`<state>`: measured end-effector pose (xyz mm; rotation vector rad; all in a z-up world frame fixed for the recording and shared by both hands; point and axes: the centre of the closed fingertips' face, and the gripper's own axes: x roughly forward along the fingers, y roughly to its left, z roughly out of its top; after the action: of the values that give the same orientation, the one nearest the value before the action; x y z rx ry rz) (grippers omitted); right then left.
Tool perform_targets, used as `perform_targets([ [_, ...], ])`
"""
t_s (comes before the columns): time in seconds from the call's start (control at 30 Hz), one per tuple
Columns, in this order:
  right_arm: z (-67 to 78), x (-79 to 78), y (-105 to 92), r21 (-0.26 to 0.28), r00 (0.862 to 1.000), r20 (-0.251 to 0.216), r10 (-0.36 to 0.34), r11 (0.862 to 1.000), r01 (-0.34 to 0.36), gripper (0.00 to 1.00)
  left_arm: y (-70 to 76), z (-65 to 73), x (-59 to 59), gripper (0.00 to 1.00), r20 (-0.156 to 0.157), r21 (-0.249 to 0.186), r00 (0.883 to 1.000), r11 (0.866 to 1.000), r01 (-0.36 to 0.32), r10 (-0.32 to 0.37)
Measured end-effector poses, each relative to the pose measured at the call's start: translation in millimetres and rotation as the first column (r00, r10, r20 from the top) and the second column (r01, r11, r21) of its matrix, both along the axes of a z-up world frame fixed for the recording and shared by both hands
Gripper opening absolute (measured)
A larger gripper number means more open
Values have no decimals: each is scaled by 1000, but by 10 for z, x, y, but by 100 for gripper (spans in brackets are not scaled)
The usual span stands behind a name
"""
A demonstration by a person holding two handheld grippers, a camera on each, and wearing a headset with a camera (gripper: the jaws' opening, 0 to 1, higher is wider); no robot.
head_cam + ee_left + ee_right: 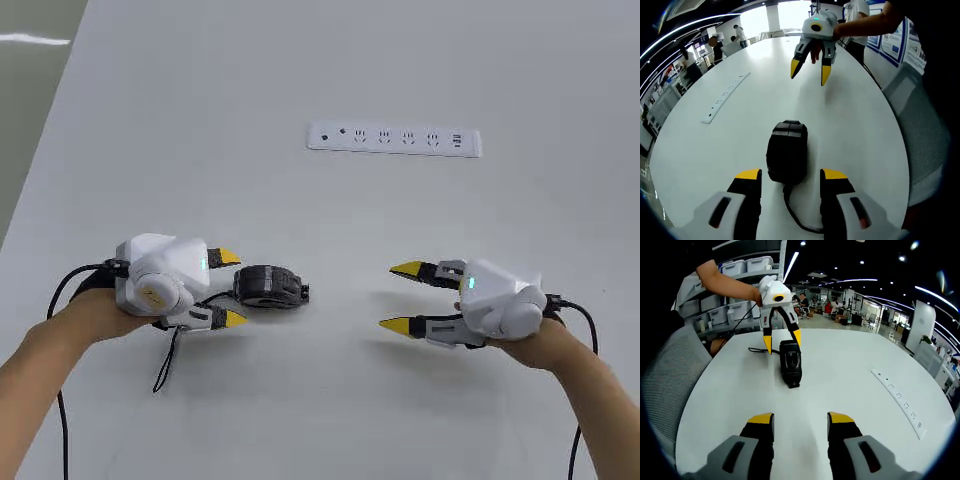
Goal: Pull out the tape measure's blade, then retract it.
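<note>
**Left jaws straddle the case; blade not yet drawn**

The tape measure lies on the white table, just below the middle of the head view. The left gripper is at its 9 o'clock end, jaws apart, with the case just ahead of the yellow tips and not yet clamped. The right gripper hovers well off at 3 o'clock, jaws also apart. To do this well, close the left jaws squarely on the case's flat flanks first. Then bring the right tips to what looks like the blade mouth at the 3 o'clock end, pinch the hook, and pull straight and level. For the return, guide the blade back rather than letting it snap.
</note>
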<state>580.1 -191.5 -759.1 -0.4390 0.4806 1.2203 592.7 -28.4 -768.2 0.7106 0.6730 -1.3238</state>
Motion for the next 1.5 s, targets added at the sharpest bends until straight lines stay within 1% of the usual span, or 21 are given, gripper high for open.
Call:
perform_targets([
  [0.1,-27,35,64,8,1000,-4,13,1000,-13,42,-25,-16,21,41,-2,0,1000,1000,13,-13],
  [0.23,-79,67,153,8,999,-5,37,999,-37,41,-49,-46,46,40,2,15,999,999,39,-39],
  [0.33,-121,93,221,10,999,-10,50,999,-50,40,-73,-69,59,39,-2,18,998,998,56,-56],
  [0.47,-173,110,323,13,997,-16,74,997,-73,38,-100,-107,57,37,-7,25,996,996,89,-89],
  [0.57,-206,117,399,14,996,-21,90,996,-90,37,-104,-130,74,35,-5,34,994,994,108,-108],
  [0.77,-268,133,542,25,993,-32,113,993,-112,34,-115,-140,83,30,-8,45,990,989,144,-144],
  [0.83,-293,124,591,26,991,-38,125,992,-124,33,-117,-141,91,30,-9,45,989,988,149,-149],
  [1.03,-352,120,753,32,987,-54,149,988,-148,31,-138,-180,72,29,-23,45,985,984,170,-169],
  [1.13,-376,130,826,38,986,-57,156,987,-154,30,-140,-204,69,29,-22,50,985,983,174,-173],
  [1.4,-465,135,947,31,982,-68,174,985,-172,25,-142,-202,61,29,-27,51,985,983,174,-173],
  [1.5,-490,143,976,29,981,-72,179,984,-177,23,-145,-203,63,28,-46,59,988,987,152,-149],
])
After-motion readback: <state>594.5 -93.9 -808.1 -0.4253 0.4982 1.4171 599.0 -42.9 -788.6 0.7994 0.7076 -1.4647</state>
